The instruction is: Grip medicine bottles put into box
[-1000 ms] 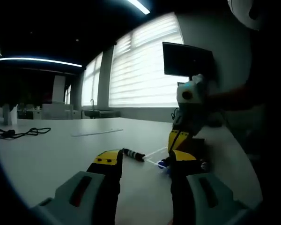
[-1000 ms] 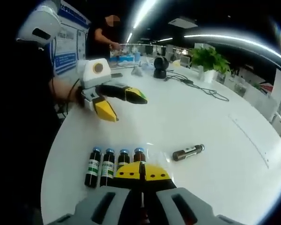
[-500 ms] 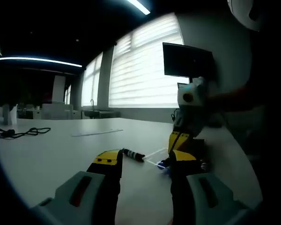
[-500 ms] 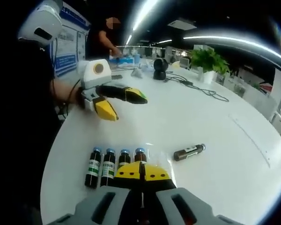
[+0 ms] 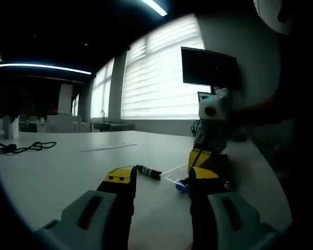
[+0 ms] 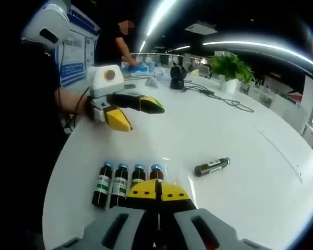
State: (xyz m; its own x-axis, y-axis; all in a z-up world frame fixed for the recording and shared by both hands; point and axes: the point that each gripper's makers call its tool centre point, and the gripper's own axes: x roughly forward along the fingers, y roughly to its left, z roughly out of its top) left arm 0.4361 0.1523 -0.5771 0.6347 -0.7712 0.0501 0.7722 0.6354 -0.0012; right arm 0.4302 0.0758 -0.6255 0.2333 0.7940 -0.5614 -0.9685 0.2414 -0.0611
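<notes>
Several brown medicine bottles [image 6: 127, 179] with blue caps stand in a row in a clear box [image 5: 171, 174] on the white table. One more bottle [image 6: 212, 166] lies on its side to their right, also seen as the loose bottle [image 5: 148, 172]. My right gripper [image 6: 157, 191] hangs just over the right end of the row with its yellow tips pressed together and nothing visible between them. The same right gripper [image 5: 200, 158] points down at the box. My left gripper [image 5: 161, 179] is open and empty, and this left gripper [image 6: 142, 116] hovers beyond the bottles.
A dark monitor [image 5: 208, 67] stands at the table's edge. A black cable [image 5: 21, 147] and a flat strip [image 5: 107, 147] lie farther off. A round black device [image 6: 177, 72], cables and a plant [image 6: 227, 65] sit at the far side, where a person [image 6: 112, 44] stands.
The right gripper has drifted very slightly sideways over the box. The bottles and the left gripper have stayed put.
</notes>
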